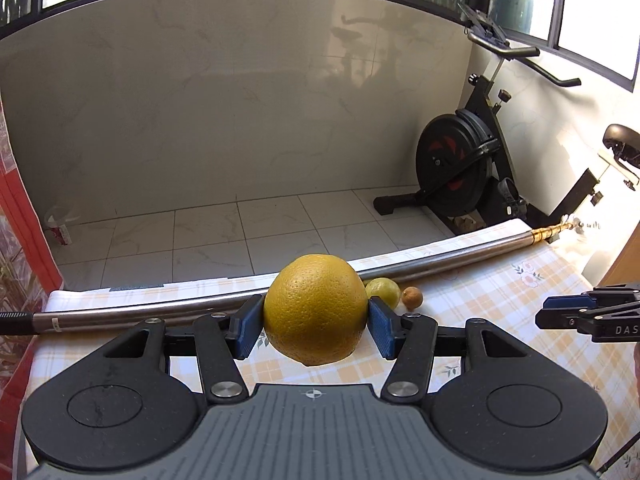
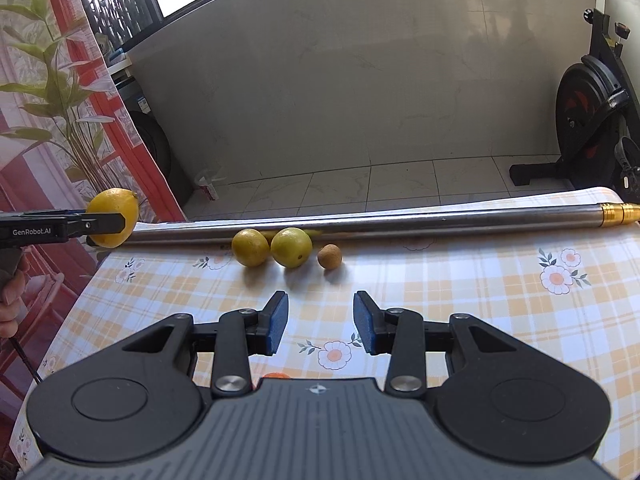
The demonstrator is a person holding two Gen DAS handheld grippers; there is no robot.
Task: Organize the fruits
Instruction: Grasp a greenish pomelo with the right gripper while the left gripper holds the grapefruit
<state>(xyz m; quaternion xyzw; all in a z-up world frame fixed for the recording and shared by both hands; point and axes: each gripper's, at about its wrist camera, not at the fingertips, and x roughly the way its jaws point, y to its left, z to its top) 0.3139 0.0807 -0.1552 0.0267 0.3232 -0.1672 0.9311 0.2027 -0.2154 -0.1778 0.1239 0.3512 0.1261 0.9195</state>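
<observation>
- Two claws: left claw (image 1: 316, 326) clamps the orange (image 1: 315, 310), lifted off the surface (image 2: 440, 300).
- Right claw (image 2: 320, 322) hangs parted, empty.
- Carry it level toward the limes (image 2: 291, 247) by the pipe (image 2: 400, 218); set down gently.

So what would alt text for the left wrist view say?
The left gripper's blue fingers clamp a large yellow citrus fruit above a checked tablecloth. Beyond lie a smaller green-yellow fruit, a small brown one and a metal pole.

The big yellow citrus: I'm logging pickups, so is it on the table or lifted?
Lifted. The left claw clamps the big yellow citrus, which hangs clear above the tablecloth.
</observation>
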